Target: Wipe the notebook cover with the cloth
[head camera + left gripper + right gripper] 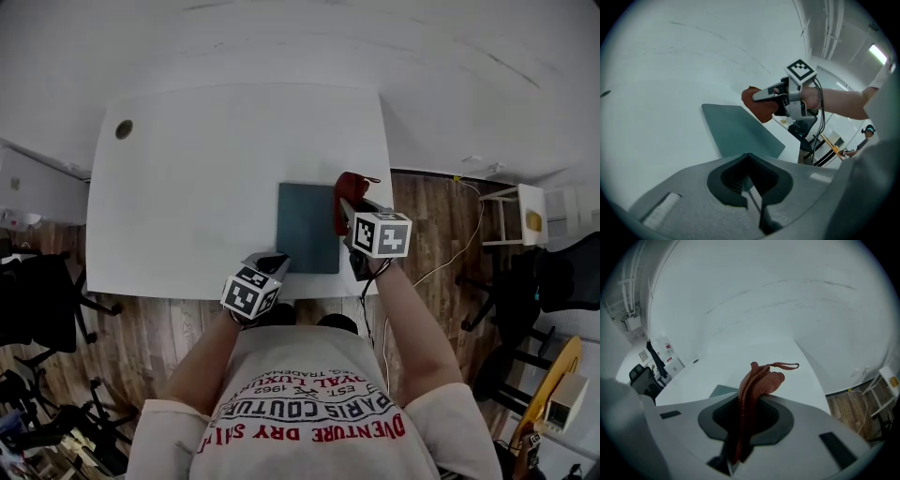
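One notebook lies on the desk, long axis pointing away from the person. Right tool clamps the one cloth; left tool is closed, empty.

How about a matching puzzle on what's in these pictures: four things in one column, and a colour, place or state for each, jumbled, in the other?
Things:
1. notebook
2. cloth
3. left hand-held gripper
4. table

Descriptions:
A. white, with a small dark hole near one far corner
B. reddish-brown, pinched in the right hand-held gripper
C. teal, lying flat and closed
D. jaws together, by the notebook's near corner

Pairs: 1-C, 2-B, 3-D, 4-A
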### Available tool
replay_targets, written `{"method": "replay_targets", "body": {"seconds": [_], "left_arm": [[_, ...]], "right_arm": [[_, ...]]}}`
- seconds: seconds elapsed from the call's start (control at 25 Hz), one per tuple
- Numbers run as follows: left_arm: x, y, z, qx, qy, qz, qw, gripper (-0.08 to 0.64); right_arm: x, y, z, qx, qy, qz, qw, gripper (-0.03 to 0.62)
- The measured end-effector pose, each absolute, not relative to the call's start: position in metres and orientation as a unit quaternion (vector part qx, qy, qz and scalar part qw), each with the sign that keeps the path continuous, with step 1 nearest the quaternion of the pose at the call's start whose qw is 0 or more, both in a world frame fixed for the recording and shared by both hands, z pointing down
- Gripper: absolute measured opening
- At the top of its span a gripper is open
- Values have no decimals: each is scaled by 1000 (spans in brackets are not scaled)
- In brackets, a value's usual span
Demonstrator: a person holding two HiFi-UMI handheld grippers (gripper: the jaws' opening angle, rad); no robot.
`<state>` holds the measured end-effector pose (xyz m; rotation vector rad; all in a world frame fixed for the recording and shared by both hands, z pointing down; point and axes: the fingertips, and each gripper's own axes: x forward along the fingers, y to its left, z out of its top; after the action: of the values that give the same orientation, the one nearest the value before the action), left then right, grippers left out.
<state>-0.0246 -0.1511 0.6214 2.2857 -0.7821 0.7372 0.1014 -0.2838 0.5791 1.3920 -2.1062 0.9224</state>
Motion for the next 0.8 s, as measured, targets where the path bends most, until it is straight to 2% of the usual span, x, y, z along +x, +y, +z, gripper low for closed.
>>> {"method": "replay_targets", "body": {"seconds": [0.2,0.48,0.8], "left_arm": [[-25,-151,620,865,-296,277,295,9],[-22,-150,617,870,-314,279,258,9],[-29,-144,617,860,-312,265,306,9]], "right_arm": [[44,-263,564,441,-791,375,197,75],[-25,-231,583,368,-812,391,227,75],[-41,-228,612,367,-796,409,255,75]]}}
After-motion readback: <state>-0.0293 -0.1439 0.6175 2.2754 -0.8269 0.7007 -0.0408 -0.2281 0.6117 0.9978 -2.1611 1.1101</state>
